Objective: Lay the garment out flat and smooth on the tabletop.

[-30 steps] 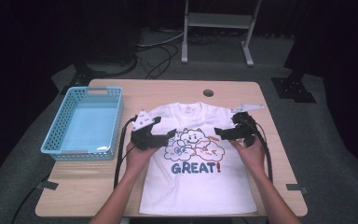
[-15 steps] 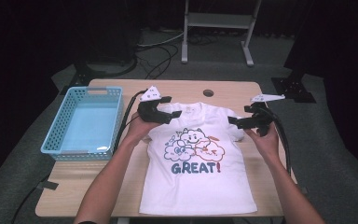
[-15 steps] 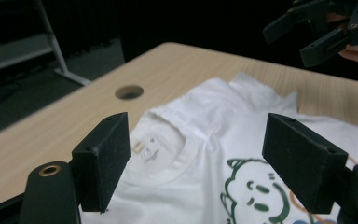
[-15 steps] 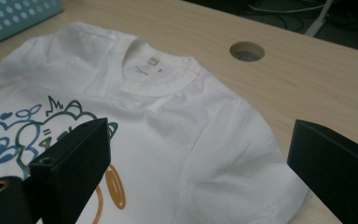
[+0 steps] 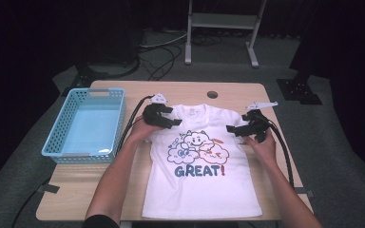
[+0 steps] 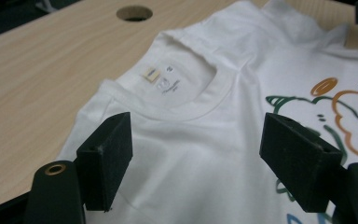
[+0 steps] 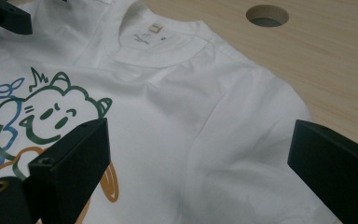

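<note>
A white T-shirt (image 5: 204, 185) lies flat, front up, on the wooden table (image 5: 71, 190), printed with cartoon clouds and the word "GREAT!". My left gripper (image 5: 173, 117) hovers over the shirt's left shoulder beside the collar, jaws wide open and empty. In the left gripper view that gripper (image 6: 200, 163) frames plain white cloth just below the collar (image 6: 182, 88). Over the other shoulder, my right gripper (image 5: 237, 124) is open too. The right gripper view puts this gripper (image 7: 200, 172) astride the shoulder seam of the T-shirt (image 7: 191, 107).
A light blue plastic basket (image 5: 105, 93) stands at the table's left side with nothing in it. A round cable hole (image 5: 212, 94) sits near the far edge behind the collar. Cables trail from both grippers. Beyond the table are a dark floor and a metal stand.
Both grippers left the chest print and moved up to the shoulders. The right one swung outward, then came back in over the shoulder. The shirt lies as before.
</note>
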